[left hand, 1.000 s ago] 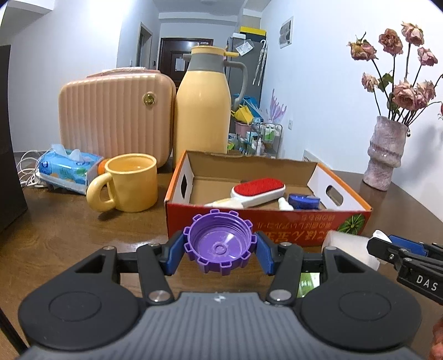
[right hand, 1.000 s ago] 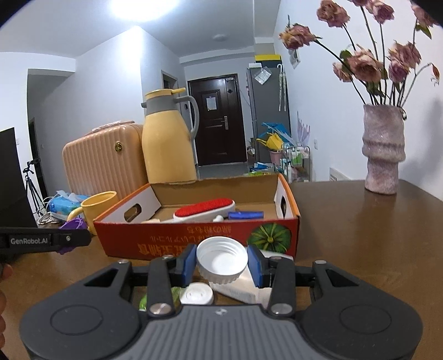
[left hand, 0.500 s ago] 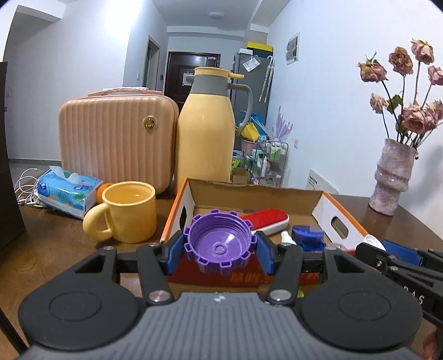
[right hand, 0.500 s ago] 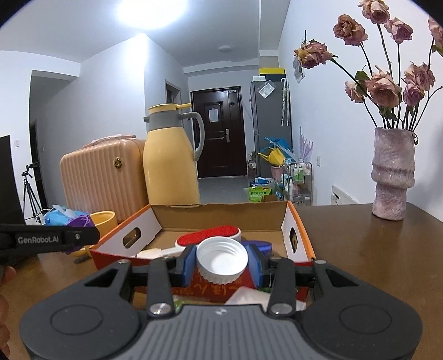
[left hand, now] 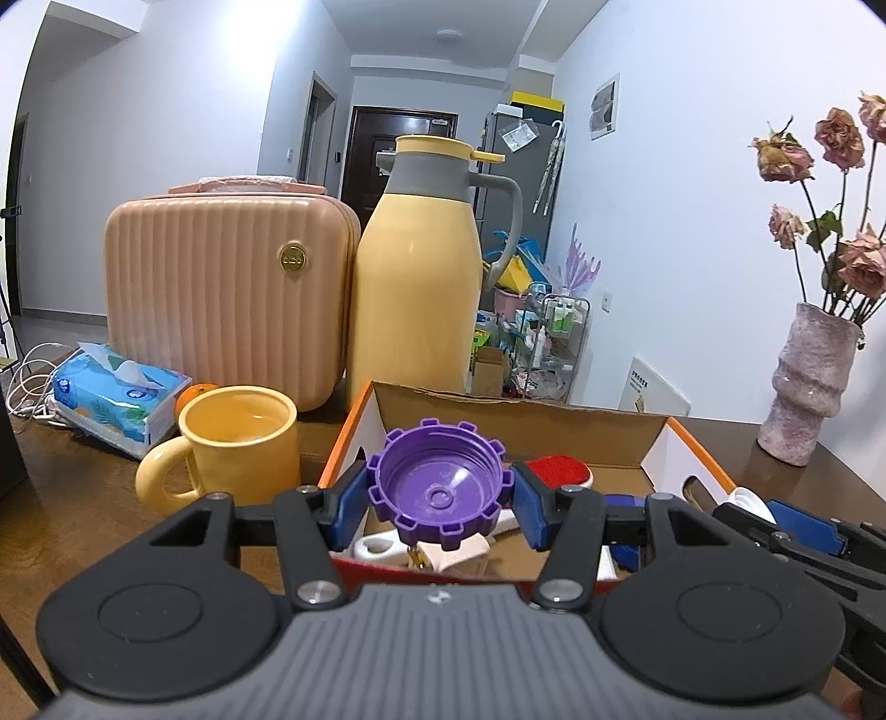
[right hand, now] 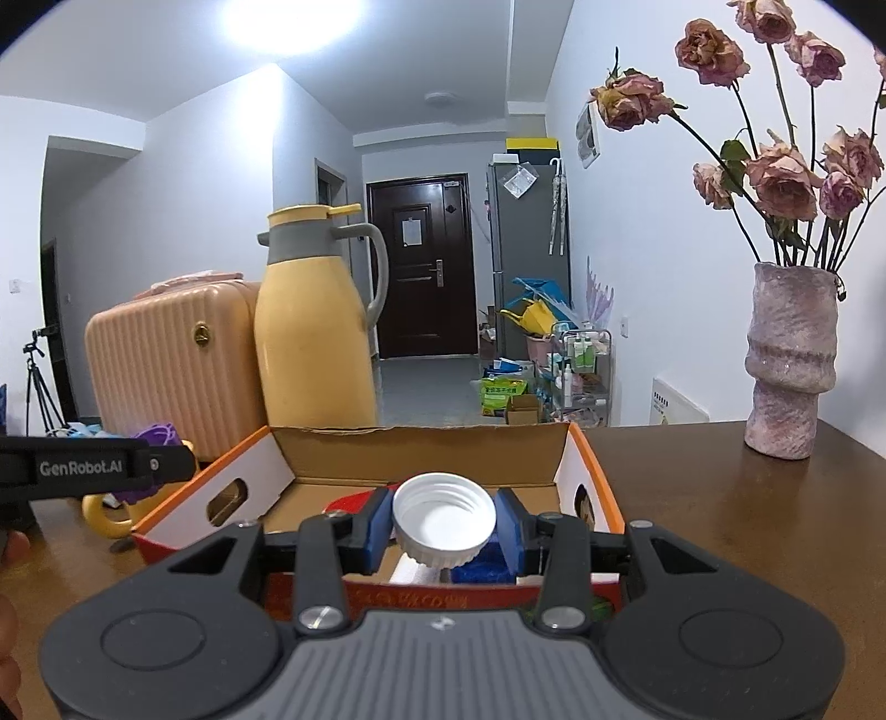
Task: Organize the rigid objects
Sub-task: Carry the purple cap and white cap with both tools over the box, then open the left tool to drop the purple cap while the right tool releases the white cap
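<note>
Left gripper [left hand: 437, 501] and right gripper [right hand: 444, 523] clamped (fingers level)

"GenRobot.AI" reads in pale letters on the black arm of the left claw [right hand: 158, 464], at the left. Red box [right hand: 421, 601] print is unreadable.

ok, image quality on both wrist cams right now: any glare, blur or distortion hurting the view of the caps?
Left wrist: sharp, even light; the purple cap in the left gripper is crisp; fisheye bends the walls and darkens the corners. Right wrist: the ceiling light blows out the top, yet the white cap in the right gripper stays clear; same barrel distortion. No motion blur in either.
</note>
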